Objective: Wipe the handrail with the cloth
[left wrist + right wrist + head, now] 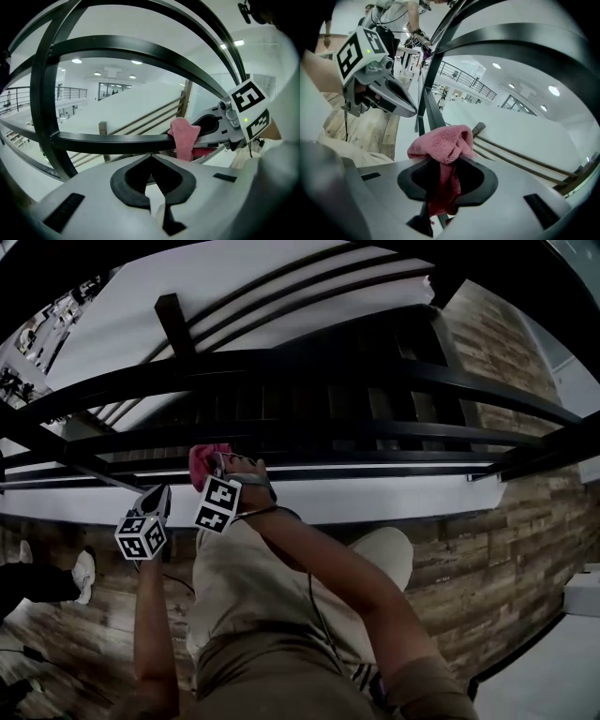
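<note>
My right tool (440, 187) is clamped on the pink cloth (443, 140): a strip of it hangs down through the gap between the jaws, and the rest bunches up in a soft lump over their tips. That lump lies right against the black handrail (112, 143), draped over the top of the bar and hanging a little way down its near side (the left gripper view shows this best). The right tool reaches the handrail from my side, with its marker cube tilted up just behind it.

My left tool (151, 177) has its jaws closed together with nothing between them. It sits just below the handrail and a little to the left of the cloth, near the bar; I cannot tell whether it touches.

More dark bars of the same railing curve above and below the handrail. Beyond the handrail lie a white wall and a stair with slanted rails.
</note>
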A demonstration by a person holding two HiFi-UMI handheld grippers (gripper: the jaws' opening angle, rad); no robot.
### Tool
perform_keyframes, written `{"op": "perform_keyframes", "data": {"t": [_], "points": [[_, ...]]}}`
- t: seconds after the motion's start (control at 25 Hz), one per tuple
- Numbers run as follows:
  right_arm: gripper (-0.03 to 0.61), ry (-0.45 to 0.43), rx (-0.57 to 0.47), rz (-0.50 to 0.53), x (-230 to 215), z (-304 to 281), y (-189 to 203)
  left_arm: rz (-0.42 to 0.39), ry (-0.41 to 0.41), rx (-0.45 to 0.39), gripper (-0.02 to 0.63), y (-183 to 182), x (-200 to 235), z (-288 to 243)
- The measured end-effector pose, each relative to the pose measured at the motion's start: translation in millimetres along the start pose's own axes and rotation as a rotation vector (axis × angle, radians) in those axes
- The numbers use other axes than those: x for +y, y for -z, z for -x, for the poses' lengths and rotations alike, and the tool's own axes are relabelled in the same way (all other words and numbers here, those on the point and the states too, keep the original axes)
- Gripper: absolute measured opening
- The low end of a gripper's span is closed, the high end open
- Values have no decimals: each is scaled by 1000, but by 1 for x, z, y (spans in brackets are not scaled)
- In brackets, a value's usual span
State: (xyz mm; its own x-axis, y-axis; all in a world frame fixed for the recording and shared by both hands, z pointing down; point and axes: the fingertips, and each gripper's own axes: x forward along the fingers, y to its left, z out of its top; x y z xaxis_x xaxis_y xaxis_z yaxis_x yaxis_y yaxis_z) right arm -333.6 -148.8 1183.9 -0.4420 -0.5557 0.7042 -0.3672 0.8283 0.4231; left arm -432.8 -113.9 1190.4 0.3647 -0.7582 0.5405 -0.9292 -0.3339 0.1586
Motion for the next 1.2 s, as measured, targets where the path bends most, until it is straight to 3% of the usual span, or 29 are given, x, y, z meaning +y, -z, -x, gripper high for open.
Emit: {"op": "perform_keyframes", "data": {"t": [0.4, 0.72, 1.2], "points": [[104, 15, 22, -61, -37, 48, 91, -175, 112, 13, 15, -39, -113, -41], [104, 126, 125, -121, -88, 131, 224, -331, 262, 14, 15, -65, -254, -69], [109, 277, 402, -200, -159, 239, 437, -499, 488, 24, 15, -47, -451, -127]]}}
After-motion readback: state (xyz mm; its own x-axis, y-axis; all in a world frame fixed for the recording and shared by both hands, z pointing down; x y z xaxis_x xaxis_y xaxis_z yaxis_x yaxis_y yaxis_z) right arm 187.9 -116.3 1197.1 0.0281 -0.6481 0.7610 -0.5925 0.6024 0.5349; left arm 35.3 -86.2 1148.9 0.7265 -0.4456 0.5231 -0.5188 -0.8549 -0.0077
